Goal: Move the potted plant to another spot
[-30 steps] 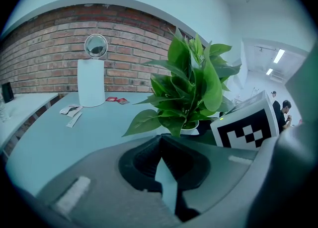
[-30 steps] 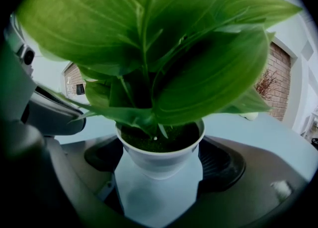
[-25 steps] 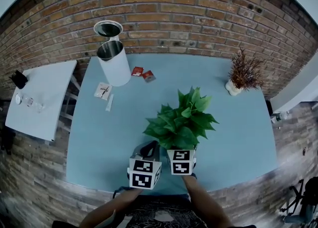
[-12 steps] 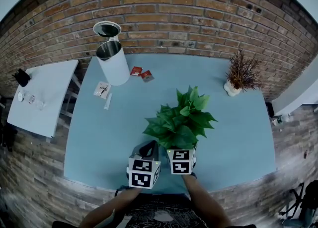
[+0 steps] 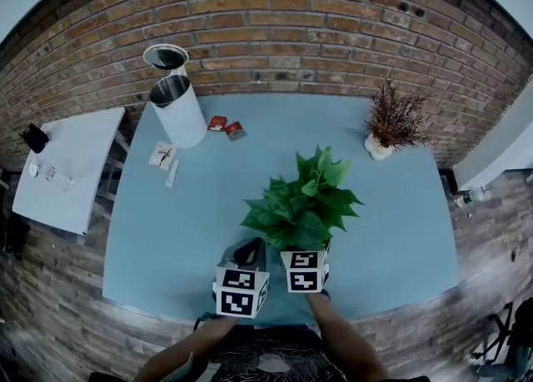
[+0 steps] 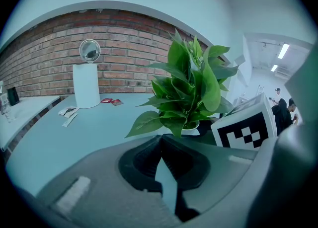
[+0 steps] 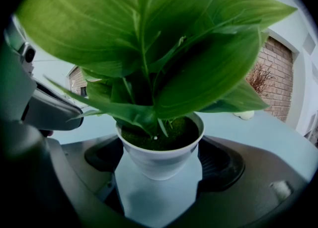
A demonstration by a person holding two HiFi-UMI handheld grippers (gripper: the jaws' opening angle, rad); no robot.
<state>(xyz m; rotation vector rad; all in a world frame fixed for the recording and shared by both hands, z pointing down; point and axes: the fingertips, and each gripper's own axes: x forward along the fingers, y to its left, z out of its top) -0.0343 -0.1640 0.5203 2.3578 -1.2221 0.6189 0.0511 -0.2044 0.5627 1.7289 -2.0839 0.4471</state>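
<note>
The potted plant (image 5: 304, 201) has broad green leaves and a small white pot (image 7: 159, 160). It is at the near middle of the light blue table (image 5: 391, 230). My right gripper (image 5: 306, 249) is behind it; in the right gripper view its jaws stand on either side of the pot with the pads against it, so my right gripper (image 7: 160, 165) is shut on it. I cannot tell whether the pot rests on the table. My left gripper (image 5: 250, 249) is just to the left of the plant (image 6: 191, 88). My left gripper (image 6: 160, 140) is shut, with nothing between its jaws.
A white cylindrical bin (image 5: 179, 110) with its lid up stands at the far left. Red packets (image 5: 225, 126) and white packets (image 5: 162, 156) lie near it. A dried plant in a white vase (image 5: 391, 118) stands far right. A white side table (image 5: 67, 168) is on the left, a brick wall behind.
The bin, the vase and the table have slid slightly left in the head view. The plant and both grippers keep their place in it, and the grip is the same.
</note>
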